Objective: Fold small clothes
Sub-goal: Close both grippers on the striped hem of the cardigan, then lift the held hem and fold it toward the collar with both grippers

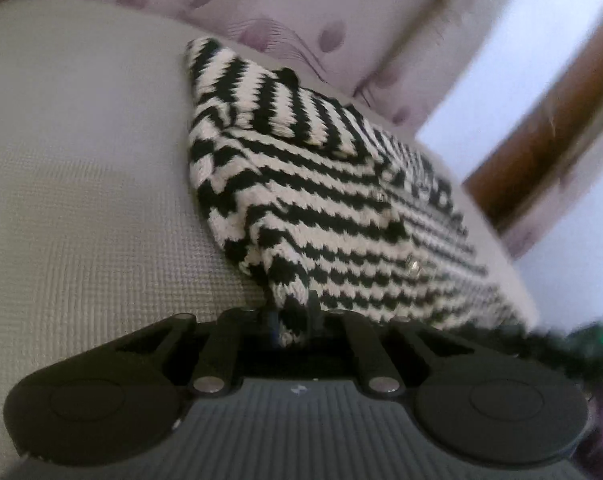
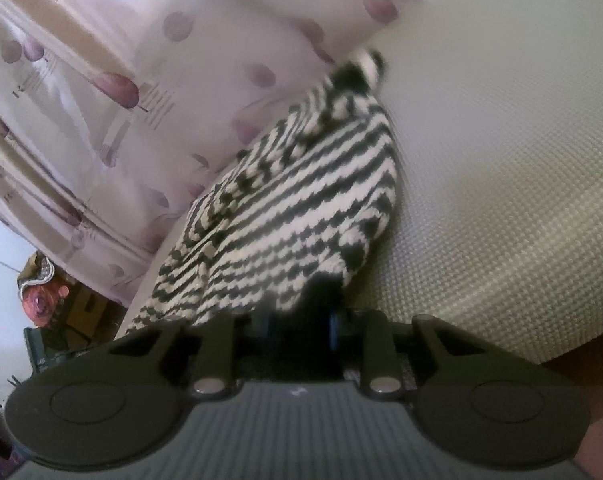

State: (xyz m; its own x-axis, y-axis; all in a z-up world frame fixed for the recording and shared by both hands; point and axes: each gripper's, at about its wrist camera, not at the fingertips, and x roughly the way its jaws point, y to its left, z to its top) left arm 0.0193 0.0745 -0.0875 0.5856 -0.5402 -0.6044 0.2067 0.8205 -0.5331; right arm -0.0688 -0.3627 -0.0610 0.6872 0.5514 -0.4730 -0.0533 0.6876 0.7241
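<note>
A small black-and-white striped knit garment (image 1: 325,208) lies on a pale textured mat (image 1: 85,184), with a sleeve folded over its top. My left gripper (image 1: 293,322) is shut on the garment's near corner, which is pinched between the fingers. In the right wrist view the same striped garment (image 2: 301,200) rises from the mat (image 2: 501,184), blurred by motion. My right gripper (image 2: 301,316) is shut on another near corner of it; the fingertips are hidden by the cloth.
A curtain with purple leaf prints (image 1: 301,8) hangs behind the mat and also shows in the right wrist view (image 2: 121,80). A brown wooden frame (image 1: 541,128) stands at the right. Cluttered objects (image 2: 49,292) sit on the floor at the left.
</note>
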